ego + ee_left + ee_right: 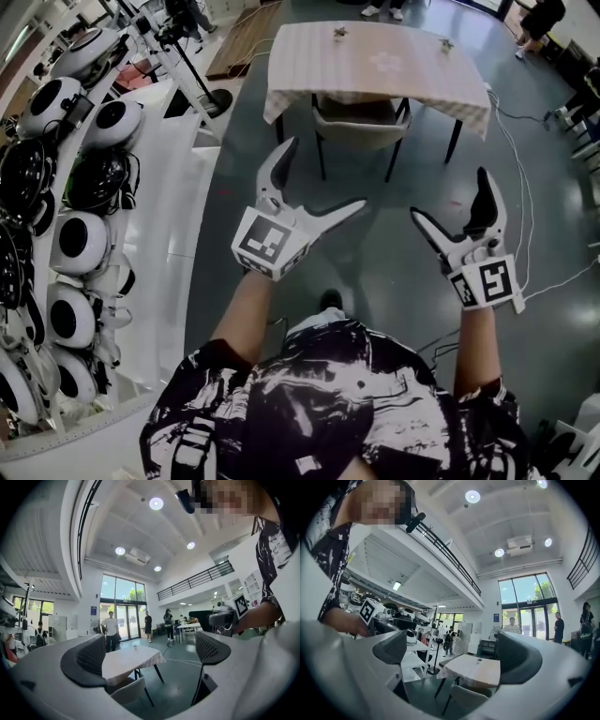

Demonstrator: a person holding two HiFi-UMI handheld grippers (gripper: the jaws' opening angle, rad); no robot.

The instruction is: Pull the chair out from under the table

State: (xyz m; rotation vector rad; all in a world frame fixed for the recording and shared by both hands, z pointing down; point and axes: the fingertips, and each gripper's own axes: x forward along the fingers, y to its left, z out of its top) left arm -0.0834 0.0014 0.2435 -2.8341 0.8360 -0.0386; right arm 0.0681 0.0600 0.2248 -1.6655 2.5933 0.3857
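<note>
A grey chair (361, 127) is tucked under a table with a pale checked cloth (375, 61), far ahead across the dark floor. In the left gripper view the chair (126, 691) shows between the jaws below the table (129, 660); in the right gripper view the chair (466, 698) sits under the table (476, 670). My left gripper (319, 178) is held up in front of me, open, nothing in it. My right gripper (450, 202) is open and empty too. Both are well short of the chair.
White shelving (178, 244) with several round white and black helmet-like devices (80, 239) lines my left. A stand with a round base (211, 98) is near the table's left. Cables (520, 206) trail over the floor at right. People stand by the glass doors (112, 627).
</note>
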